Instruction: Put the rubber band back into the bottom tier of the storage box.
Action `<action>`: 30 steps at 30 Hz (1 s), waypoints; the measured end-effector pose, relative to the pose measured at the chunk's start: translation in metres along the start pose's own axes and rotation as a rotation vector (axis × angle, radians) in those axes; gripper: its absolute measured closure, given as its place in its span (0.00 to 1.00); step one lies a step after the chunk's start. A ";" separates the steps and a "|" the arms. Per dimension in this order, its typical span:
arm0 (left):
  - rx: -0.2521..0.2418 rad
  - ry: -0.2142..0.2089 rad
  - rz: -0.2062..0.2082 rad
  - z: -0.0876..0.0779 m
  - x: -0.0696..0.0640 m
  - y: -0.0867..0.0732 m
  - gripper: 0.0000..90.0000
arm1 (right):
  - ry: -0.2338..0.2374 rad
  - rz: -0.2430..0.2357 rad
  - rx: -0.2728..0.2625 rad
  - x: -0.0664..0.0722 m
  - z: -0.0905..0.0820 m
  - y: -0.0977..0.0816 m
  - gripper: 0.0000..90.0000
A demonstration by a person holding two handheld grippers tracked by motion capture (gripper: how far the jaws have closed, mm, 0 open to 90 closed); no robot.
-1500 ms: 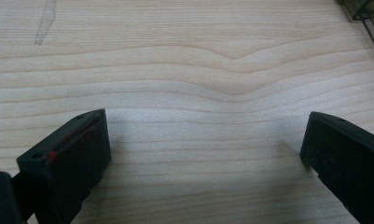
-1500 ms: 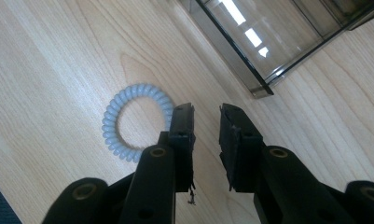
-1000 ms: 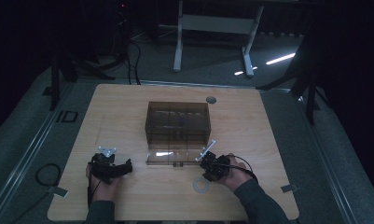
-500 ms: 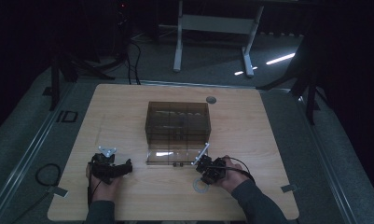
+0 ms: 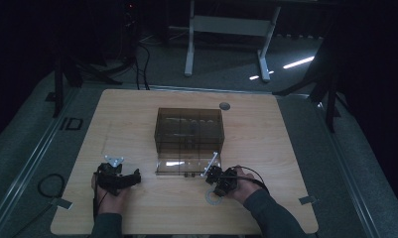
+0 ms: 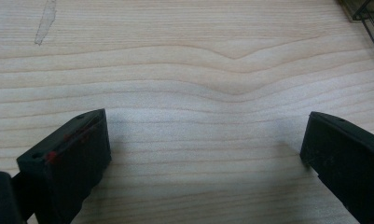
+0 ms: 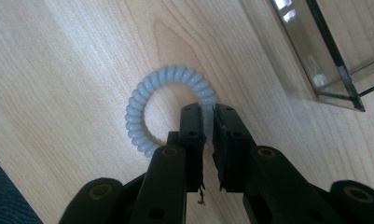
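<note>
Looking down from the high view, a wooden table (image 5: 137, 119) carries a smoky clear box (image 5: 189, 130) near its middle, with a clear flap (image 5: 184, 166) lying flat on the side toward the near edge. The left gripper (image 5: 118, 178) sits near the near-left corner, held in a hand (image 5: 109, 198), much where it was a second ago. The right gripper (image 5: 217, 179) lies toward the near edge, right of the flap, and has shifted a little left and toward the near edge since the earlier frames. A pale ring (image 5: 214, 197) lies on the wood just beside it, partly under the right hand (image 5: 241, 184).

From the left gripper view, the two black jaws stand wide apart over bare wood (image 6: 184, 70), nothing between them; a corner of the box (image 6: 366, 18) shows at the top right.

From the right gripper view, the jaws are pressed together on one side of a pale blue coil ring (image 7: 147, 98), pinching its band. The ring lies flat on the table (image 7: 58, 60). The flap's edge (image 7: 315, 56) runs along the upper right, apart from the ring.
</note>
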State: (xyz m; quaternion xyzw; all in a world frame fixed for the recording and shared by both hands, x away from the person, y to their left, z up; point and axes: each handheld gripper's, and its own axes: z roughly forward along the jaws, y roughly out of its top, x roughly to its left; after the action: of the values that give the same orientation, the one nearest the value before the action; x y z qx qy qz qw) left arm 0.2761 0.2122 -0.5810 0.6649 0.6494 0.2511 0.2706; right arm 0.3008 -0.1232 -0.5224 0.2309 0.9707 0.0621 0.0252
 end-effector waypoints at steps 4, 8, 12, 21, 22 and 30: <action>0.000 0.000 0.000 0.000 0.000 0.000 0.02 | 0.003 0.003 0.007 -0.001 0.000 0.001 0.91; 0.001 0.000 0.000 0.000 0.000 0.000 0.02 | 0.002 0.007 0.016 0.000 0.003 0.003 0.89; 0.001 0.000 0.000 0.000 0.000 0.000 0.02 | -0.003 -0.006 0.027 0.000 0.003 0.005 0.89; 0.000 0.000 0.000 0.000 0.000 0.000 0.02 | -0.008 -0.029 0.069 0.004 0.008 0.006 0.87; 0.000 0.000 0.000 0.000 0.000 0.000 0.02 | -0.011 -0.033 0.075 0.004 0.009 0.007 0.88; 0.000 0.000 0.000 0.000 0.000 0.000 0.02 | -0.027 -0.054 0.103 0.006 0.009 0.010 0.91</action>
State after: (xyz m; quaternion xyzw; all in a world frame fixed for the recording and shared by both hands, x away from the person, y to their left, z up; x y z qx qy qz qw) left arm 0.2761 0.2122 -0.5810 0.6649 0.6494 0.2510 0.2705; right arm 0.3006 -0.1102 -0.5302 0.2063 0.9781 0.0083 0.0278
